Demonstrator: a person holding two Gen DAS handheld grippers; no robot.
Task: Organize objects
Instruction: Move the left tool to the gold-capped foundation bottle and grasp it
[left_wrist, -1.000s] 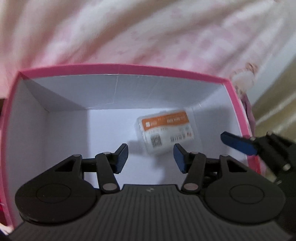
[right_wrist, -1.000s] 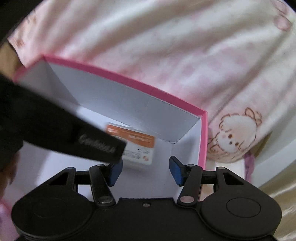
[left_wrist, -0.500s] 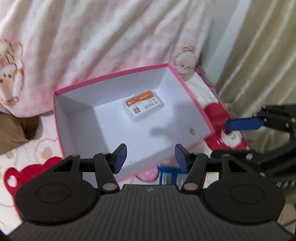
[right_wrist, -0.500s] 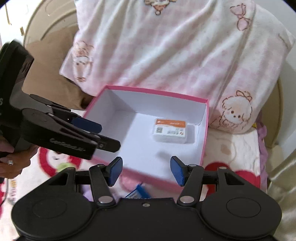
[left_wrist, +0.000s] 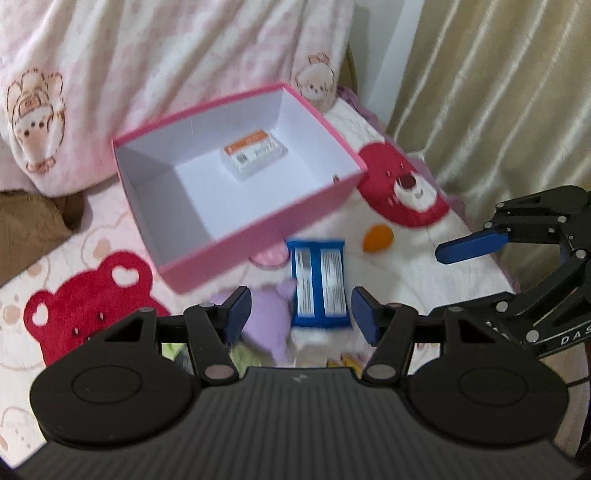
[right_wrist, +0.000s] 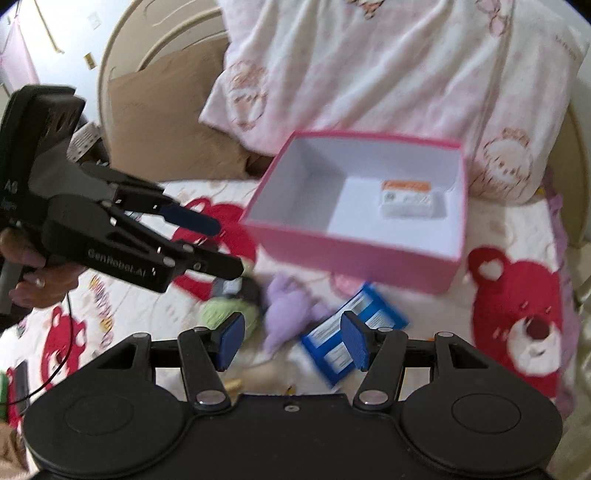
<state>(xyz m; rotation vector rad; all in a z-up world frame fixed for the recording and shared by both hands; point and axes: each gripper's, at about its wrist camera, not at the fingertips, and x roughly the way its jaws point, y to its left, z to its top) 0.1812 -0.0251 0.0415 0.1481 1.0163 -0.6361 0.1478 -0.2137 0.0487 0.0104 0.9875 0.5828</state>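
Through my left wrist camera, my left gripper (left_wrist: 299, 310) hangs with jaws parted, having just been opening, nothing between them; the blue packet (left_wrist: 319, 284) lies on the bedspread (left_wrist: 406, 254) directly below and ahead, beside a purple plush (left_wrist: 269, 317). Beyond sits the pink box (left_wrist: 258, 229), holding a small white pack with an orange label (left_wrist: 253, 155), its print too blurred to read. From my right wrist camera, my right gripper (right_wrist: 291, 339) is likewise parted and empty, over the same packet. My left tool reads "GenRobot.AI".
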